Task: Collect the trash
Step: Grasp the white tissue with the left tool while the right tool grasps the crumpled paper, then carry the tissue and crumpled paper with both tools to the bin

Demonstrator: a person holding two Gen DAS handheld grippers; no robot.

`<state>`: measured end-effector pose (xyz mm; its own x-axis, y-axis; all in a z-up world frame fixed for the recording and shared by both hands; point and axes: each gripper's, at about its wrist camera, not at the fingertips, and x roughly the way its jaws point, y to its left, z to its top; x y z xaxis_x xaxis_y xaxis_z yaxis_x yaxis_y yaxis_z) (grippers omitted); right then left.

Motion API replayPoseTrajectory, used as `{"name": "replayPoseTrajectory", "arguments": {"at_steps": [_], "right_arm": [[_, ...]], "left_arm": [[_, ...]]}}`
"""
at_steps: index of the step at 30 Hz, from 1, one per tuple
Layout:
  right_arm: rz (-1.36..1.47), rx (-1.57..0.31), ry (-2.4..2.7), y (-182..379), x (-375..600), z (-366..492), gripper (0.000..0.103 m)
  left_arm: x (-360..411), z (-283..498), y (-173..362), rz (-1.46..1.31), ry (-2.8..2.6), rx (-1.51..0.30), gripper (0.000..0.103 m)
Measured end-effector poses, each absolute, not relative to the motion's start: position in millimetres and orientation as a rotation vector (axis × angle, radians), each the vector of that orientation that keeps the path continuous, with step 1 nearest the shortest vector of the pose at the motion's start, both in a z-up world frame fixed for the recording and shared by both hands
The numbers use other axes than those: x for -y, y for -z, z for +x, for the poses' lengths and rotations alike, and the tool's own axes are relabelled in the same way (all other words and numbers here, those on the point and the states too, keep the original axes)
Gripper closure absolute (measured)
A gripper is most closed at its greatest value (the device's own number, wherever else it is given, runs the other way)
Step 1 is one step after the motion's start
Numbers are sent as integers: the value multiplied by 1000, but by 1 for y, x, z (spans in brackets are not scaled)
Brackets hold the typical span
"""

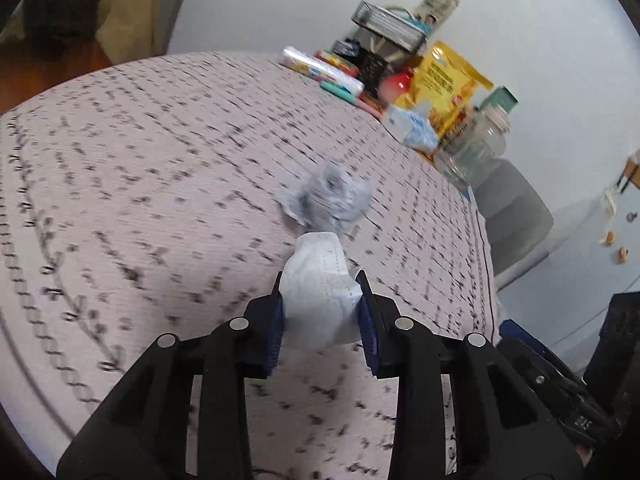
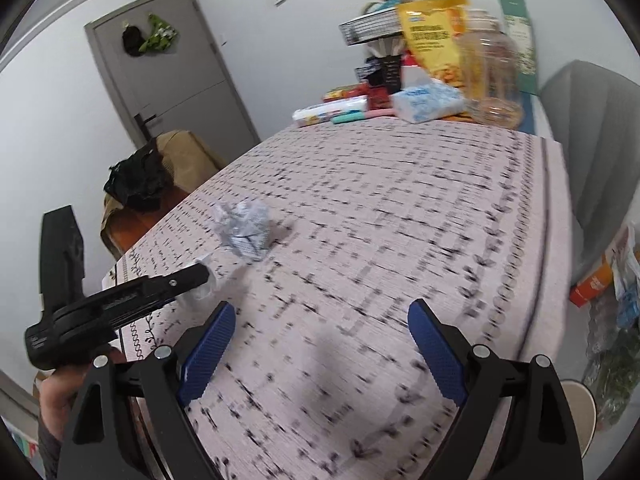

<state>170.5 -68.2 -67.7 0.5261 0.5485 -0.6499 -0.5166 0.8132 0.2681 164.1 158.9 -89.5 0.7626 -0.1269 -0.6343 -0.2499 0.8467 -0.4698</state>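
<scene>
Your left hand-held gripper pinches one paper scrap. Your right hand-held gripper is spread wide, holding nothing. One crumpled paper ball waits mid-bench.

white walls, grey door, patterned tablecloth

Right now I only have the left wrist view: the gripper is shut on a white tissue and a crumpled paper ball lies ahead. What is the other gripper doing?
Observer: The right gripper is open and holds nothing, above the tablecloth.
Reviewer: Is the paper ball near it?
Observer: The crumpled paper ball lies ahead and to its left, apart from both fingers, closer to the left gripper with its white tissue.
Reviewer: Anything off the table I cannot see?
Observer: A grey door stands behind, with a black and a green item hanging on it.
</scene>
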Motion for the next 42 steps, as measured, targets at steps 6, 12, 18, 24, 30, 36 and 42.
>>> {"name": "replayPoseTrajectory", "arguments": {"at_steps": [6,12,18,24,30,36,42], "right_arm": [[2,-800,-714,68,21,183,16],[-14,-814,-751,70,-20,205,16],[-40,-833,-754,78,-61,230,8],[-33,-872,-759,90,-89,254,22],[2,-920,-813,88,-82,255,75],[27,-869,-832,71,-49,233,81],[123,-791,-807,43,12,210,81]], "left_arm": [[-189,151,91,-607,-132,-685,71],[-215,142,93,-639,-188,-664,71],[-230,135,95,-653,-227,-661,70],[-232,128,96,-661,-245,-667,70],[-221,128,84,-646,-228,-655,70],[-200,134,69,-620,-187,-645,70],[-169,143,55,-582,-128,-647,70]]}}
